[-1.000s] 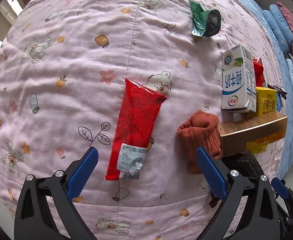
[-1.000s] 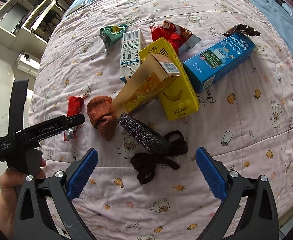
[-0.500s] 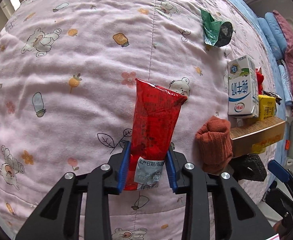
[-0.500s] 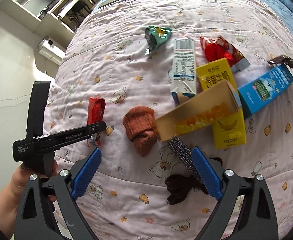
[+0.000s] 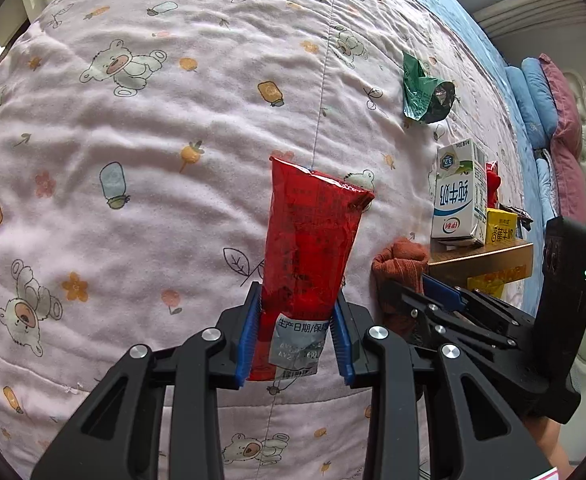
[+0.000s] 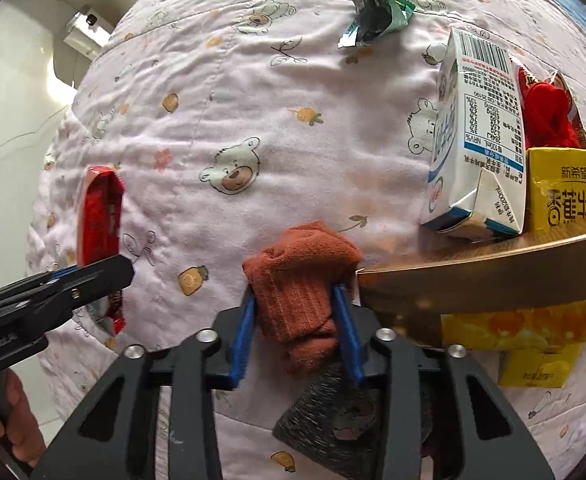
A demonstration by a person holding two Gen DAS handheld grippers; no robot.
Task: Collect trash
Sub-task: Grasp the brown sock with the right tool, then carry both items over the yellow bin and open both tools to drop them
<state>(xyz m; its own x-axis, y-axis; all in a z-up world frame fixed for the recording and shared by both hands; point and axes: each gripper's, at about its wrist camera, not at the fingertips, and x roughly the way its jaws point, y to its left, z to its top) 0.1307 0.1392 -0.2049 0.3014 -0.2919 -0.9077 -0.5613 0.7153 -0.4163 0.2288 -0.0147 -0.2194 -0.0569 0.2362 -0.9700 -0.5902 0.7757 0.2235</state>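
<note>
Both tools bite at once: the left tool (image 5: 295, 340) is clamped on the red wrapper (image 5: 309, 248), the right tool (image 6: 295, 332), jaws just closing, squeezes the rust-brown sock (image 6: 299, 280), while the green wrapper (image 6: 377, 8) and milk carton (image 6: 477, 140) await on the bed (image 6: 213, 80).

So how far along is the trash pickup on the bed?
Nothing looks collected yet. In hand: left claw is shut on the red wrapper; right claw, just closing, grips the orange sock. Left on the quilt: green wrapper, milk carton, yellow box.
</note>
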